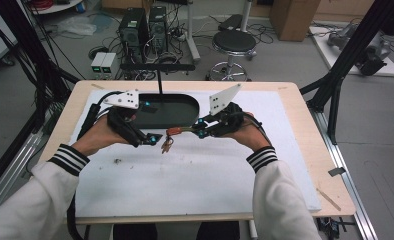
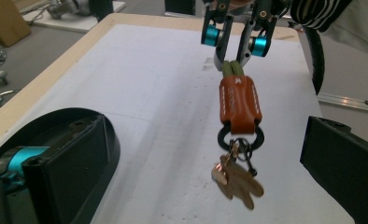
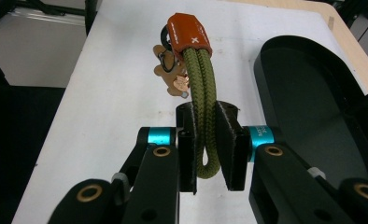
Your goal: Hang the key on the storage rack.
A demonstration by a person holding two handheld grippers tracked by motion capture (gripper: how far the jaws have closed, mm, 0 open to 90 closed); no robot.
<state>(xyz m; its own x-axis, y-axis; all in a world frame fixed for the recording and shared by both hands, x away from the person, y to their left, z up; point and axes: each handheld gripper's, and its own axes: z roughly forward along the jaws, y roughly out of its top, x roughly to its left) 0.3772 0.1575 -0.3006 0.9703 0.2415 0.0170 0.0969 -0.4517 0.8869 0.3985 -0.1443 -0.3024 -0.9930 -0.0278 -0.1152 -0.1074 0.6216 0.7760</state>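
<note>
Right gripper view puts the keychain [image 3: 190,39] at upper centre of the frame: one orange leather sleeve, one doubled green cord [image 3: 203,112] running down from it, one black ring and a small bunch of tan tags hanging off the far end. The right gripper [image 3: 210,147] has its jaws clamped on the cord loop, so the keychain hangs in the air above the white mat [image 3: 112,107], touching nothing else. In the left gripper view it dangles at centre right, and the left gripper [image 2: 205,154] has its two jaws spread wide apart at the lower corners, holding nothing. One black oval tray [image 1: 167,107] sits at upper centre of the high view, on the counter [image 1: 305,145]. The risk, as I judge it: the cord is round and pinched only at its bend (a thin hold), so a swing of the tags could twist or slip it free.
</note>
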